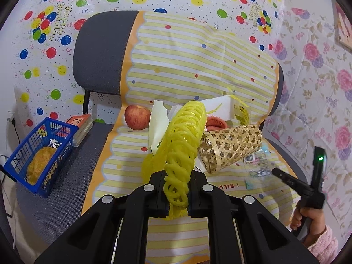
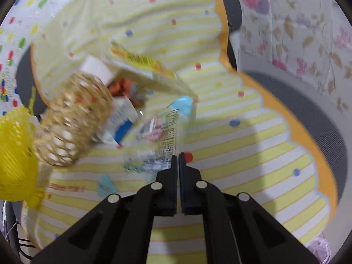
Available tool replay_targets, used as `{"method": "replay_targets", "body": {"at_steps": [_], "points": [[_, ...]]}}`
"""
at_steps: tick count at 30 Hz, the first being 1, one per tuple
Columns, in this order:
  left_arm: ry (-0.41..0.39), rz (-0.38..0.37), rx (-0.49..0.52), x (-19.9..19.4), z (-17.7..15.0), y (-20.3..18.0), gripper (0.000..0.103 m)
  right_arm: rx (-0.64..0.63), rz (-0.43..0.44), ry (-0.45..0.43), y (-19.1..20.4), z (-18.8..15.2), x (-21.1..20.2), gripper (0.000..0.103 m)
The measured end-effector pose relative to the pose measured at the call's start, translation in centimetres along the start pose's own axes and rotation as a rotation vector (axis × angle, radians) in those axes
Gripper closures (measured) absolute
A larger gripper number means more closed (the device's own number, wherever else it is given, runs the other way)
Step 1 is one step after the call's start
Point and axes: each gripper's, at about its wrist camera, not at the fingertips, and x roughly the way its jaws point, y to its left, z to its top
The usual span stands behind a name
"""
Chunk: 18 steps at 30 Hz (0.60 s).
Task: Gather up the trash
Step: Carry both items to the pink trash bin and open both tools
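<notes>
My left gripper point(image 1: 177, 176) is shut on a yellow foam fruit net point(image 1: 184, 136) and holds it up above the chair seat; the net also shows at the left edge of the right wrist view point(image 2: 15, 154). A crushed clear plastic bottle point(image 1: 257, 165) lies on the yellow striped cloth point(image 1: 242, 200). In the right wrist view my right gripper point(image 2: 177, 157) is shut and empty, its tips at the edge of that bottle point(image 2: 160, 129). Papers and cartons point(image 2: 140, 66) lie behind a woven bamboo basket point(image 1: 231, 147), which also shows in the right wrist view point(image 2: 72, 118).
A red apple point(image 1: 137, 117) sits on the cloth by the chair back point(image 1: 101, 50). A blue plastic basket point(image 1: 41, 151) holding an orange net stands on the seat's left, books point(image 1: 82, 125) behind it. Patterned sheets cover the walls.
</notes>
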Motion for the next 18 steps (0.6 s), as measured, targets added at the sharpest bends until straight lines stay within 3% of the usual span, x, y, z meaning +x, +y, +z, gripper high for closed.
{"method": "replay_targets", "body": {"at_steps": [5,9,14,18], "points": [[-0.034,-0.034,0.008,-1.8,0.3,-1.0,0.091,-0.014,0.054,-0.119,0.6,1.6,-5.5,0.102],[-0.073,-0.079,0.047,-3.8,0.4,-2.8,0.091,-0.055,0.0,-0.185,1.3,2.3,-9.1,0.102],[-0.093,-0.168,0.112,-5.1,0.1,-6.1,0.091,-0.104,-0.05,-0.202,1.8,0.9,-11.8,0.102],[-0.057,-0.262,0.168,-4.4,-1.3,-9.4,0.091,-0.093,-0.071,-0.194,0.7,-0.4,-13.7,0.102]]}}
